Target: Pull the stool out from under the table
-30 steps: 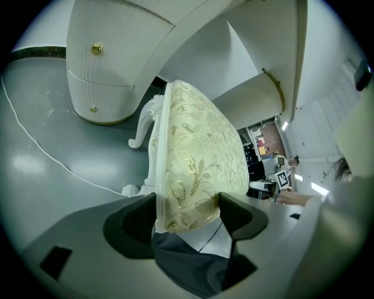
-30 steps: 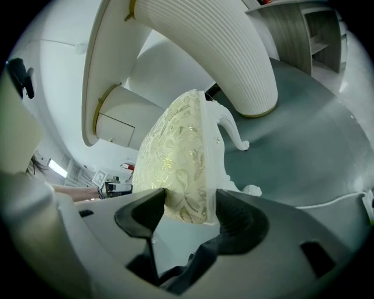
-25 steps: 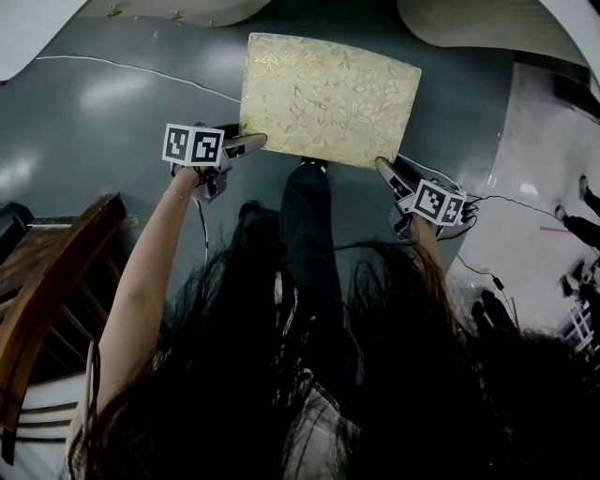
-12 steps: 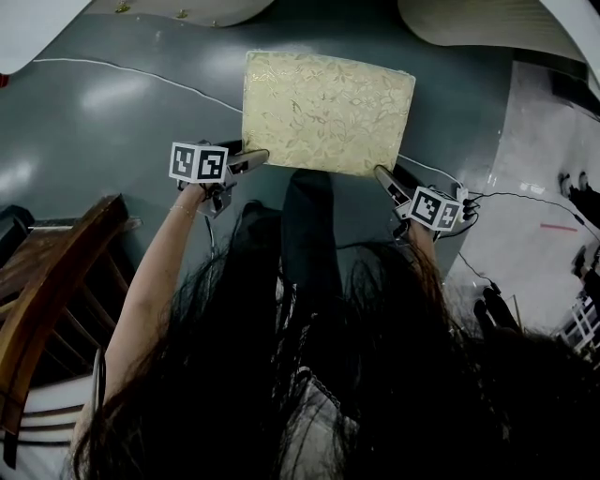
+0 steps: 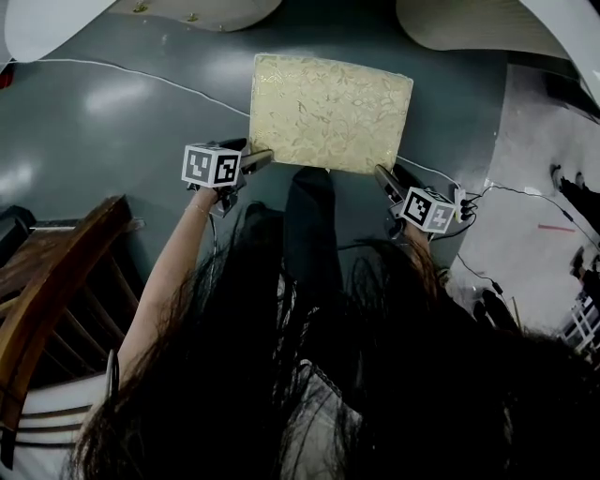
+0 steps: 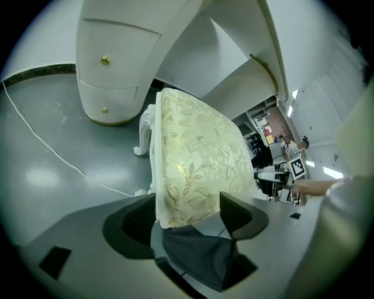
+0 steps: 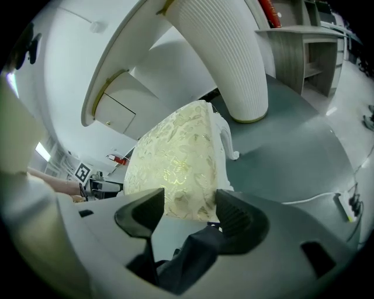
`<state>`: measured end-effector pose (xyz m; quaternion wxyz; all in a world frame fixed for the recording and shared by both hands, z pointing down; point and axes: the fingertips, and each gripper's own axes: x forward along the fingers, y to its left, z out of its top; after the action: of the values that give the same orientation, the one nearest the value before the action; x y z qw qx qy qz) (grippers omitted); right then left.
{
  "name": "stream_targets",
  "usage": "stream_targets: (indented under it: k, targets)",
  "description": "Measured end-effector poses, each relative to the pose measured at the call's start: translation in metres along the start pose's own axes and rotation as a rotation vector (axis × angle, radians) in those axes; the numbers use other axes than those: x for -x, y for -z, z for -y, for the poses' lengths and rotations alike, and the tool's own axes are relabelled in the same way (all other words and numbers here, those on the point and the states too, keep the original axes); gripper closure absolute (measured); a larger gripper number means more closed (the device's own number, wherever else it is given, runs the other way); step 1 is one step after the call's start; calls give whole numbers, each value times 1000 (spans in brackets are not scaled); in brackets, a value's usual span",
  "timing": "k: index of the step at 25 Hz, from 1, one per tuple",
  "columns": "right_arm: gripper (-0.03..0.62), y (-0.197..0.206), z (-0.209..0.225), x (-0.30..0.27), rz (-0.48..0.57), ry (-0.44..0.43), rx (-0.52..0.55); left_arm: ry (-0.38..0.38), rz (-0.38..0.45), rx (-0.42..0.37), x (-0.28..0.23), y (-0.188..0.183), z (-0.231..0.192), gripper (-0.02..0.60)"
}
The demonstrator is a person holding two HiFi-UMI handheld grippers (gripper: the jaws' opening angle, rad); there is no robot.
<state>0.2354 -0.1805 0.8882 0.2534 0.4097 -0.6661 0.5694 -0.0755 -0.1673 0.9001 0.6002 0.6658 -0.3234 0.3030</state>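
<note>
The stool [image 5: 328, 112] has a gold floral cushion and white carved legs and stands on the grey floor, out in front of the white table base [image 5: 197, 9]. My left gripper [image 5: 261, 157] is at its near left corner, and my right gripper [image 5: 382, 174] is at its near right corner. In the left gripper view the cushion corner [image 6: 198, 163] fills the gap of the left gripper [image 6: 190, 213], one jaw on each face. In the right gripper view the other corner [image 7: 175, 163] sits the same way in the right gripper [image 7: 187, 210].
A second white pedestal [image 5: 469, 23] rises at the back right. A dark wooden chair [image 5: 47, 281] stands at the left. A thin cable [image 5: 122, 70] crosses the floor at the back left, and more cables [image 5: 487, 202] lie at the right. My dark trouser leg [image 5: 309, 225] is just behind the stool.
The stool, with both grippers at its near corners, sits slightly lower in the head view, and the gap to the white table base has widened a little.
</note>
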Motion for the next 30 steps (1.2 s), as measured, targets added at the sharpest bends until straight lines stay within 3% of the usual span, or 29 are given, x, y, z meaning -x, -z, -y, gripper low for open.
stream_targets:
  k: [9, 13, 23, 30]
  targets:
    - [323, -23, -63, 34, 85, -28, 84, 84, 219, -50, 69, -35, 61, 232]
    - [383, -38, -113, 64, 163, -59, 132, 136, 294, -118, 108, -43, 102, 232]
    - [411, -41, -252, 153, 320, -172, 182, 233, 431, -261, 227, -19, 204, 233]
    - [431, -25, -321, 211, 385, -196, 230, 265, 595, -307, 313, -7, 256, 275]
